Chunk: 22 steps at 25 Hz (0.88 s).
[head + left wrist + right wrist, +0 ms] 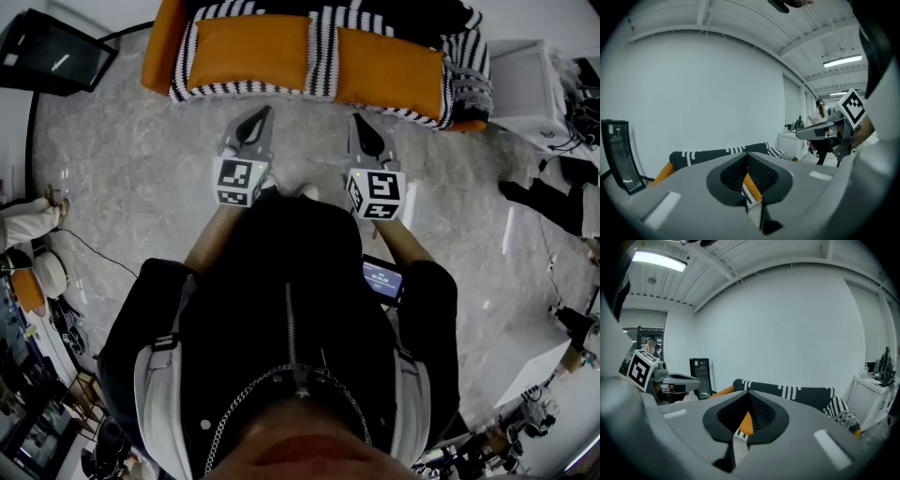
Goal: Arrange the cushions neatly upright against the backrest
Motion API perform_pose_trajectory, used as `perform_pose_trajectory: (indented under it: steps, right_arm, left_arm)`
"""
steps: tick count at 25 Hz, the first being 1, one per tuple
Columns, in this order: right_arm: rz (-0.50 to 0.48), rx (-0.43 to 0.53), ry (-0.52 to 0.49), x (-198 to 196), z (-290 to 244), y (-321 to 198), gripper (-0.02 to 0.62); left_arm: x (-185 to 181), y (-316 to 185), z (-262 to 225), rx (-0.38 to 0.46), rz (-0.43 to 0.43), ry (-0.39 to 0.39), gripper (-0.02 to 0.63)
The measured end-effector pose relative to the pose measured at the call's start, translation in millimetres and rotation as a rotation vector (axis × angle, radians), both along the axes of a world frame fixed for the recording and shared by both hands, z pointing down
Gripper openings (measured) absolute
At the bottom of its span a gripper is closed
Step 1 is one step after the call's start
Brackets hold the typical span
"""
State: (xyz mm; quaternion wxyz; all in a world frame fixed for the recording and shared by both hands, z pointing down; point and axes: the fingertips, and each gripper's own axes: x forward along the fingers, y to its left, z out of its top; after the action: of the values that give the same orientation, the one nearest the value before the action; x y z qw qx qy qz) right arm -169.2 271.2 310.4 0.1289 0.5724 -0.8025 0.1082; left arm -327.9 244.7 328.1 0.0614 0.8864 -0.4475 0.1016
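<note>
Two orange cushions, the left cushion (248, 52) and the right cushion (389, 73), sit side by side on one striped-covered sofa (157, 47), their long axes running along the seat. Two grippers, the left gripper (262, 114) and the right gripper (357, 120), point at the sofa over the floor (141, 178), each with its fingers pressed together on nothing.

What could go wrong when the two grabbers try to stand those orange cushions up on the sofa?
1. The left gripper and right gripper are both shut and empty, short of the sofa. Pushed in shut, they might shove a cushion instead of gripping it.
2. The striped blanket lies between and around the left cushion and right cushion, so the jaws may pinch the blanket and drag it along.
</note>
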Motion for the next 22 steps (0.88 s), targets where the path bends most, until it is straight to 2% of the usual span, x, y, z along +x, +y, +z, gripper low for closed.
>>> perform_pose_trajectory:
  steps: [7,22]
  right_arm:
    - [0.041,-0.012,-0.064,6.1,1.7,1.1,0.003]
    - [-0.039,-0.037,-0.081,-2.6,6.8,15.6,0.003]
  left_arm:
    - [-2.2,6.8,0.6,-0.007,0.001,0.004,0.011]
    - [10.7,16.1,0.6,-0.01,-0.016,-0.014,0.011]
